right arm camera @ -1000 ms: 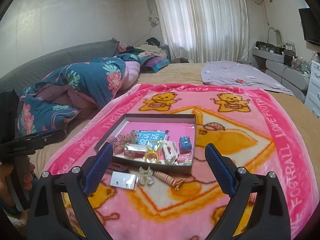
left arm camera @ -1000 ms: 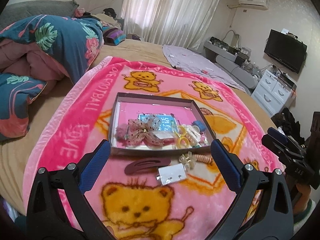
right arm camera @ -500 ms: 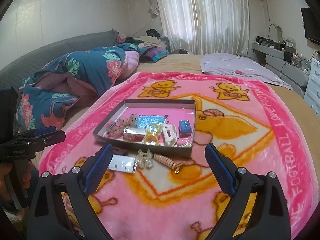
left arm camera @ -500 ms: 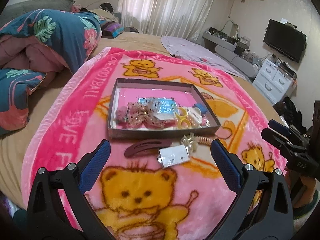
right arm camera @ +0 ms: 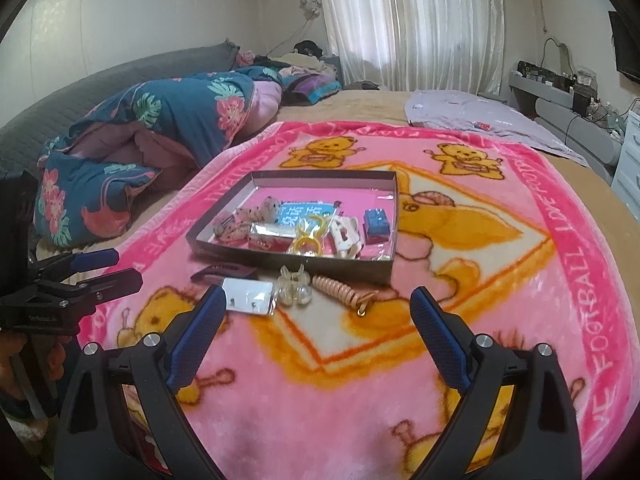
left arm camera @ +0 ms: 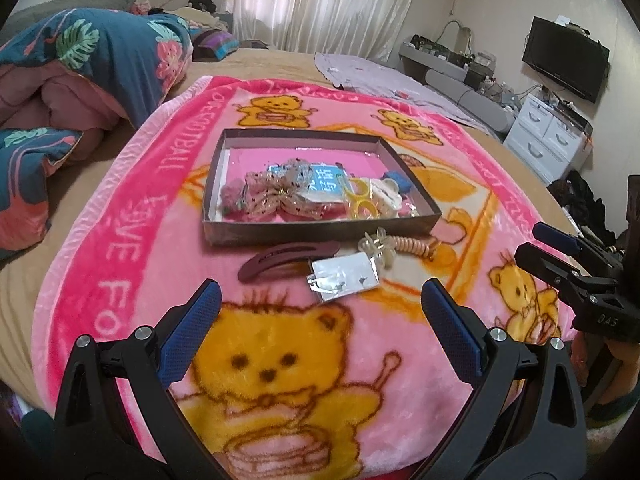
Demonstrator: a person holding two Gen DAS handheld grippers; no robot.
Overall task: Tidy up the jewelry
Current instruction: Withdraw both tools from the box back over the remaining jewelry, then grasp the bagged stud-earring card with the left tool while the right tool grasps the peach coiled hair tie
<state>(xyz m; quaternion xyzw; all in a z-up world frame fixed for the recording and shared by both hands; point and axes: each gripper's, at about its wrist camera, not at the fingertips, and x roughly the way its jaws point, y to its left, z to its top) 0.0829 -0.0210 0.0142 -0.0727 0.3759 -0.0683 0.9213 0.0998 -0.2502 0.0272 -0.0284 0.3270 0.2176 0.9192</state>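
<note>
A shallow grey box (left arm camera: 320,233) (right arm camera: 288,258) on the pink bear blanket holds a lace bow (left arm camera: 280,194), a blue card, yellow rings (right arm camera: 308,238) and a blue block (right arm camera: 376,222). In front of it lie a maroon hair clip (left arm camera: 286,262), a silver earring card (left arm camera: 344,277) (right arm camera: 249,298), a clear claw clip (left arm camera: 378,246) (right arm camera: 294,290) and a coiled peach hair tie (right arm camera: 340,292). My left gripper (left arm camera: 320,320) is open and empty, just short of the card. My right gripper (right arm camera: 316,324) is open and empty, near the claw clip and hair tie.
The pink blanket (left arm camera: 120,208) covers a bed. A rumpled floral duvet (left arm camera: 80,60) lies at the left. A lilac cloth (right arm camera: 480,114) lies at the far right. A white dresser (left arm camera: 548,136) and a TV (left arm camera: 564,58) stand past the bed's right side.
Both grippers have moved forward and down toward the items in front of the box. Their jaws stay open and nothing on the blanket has moved.
</note>
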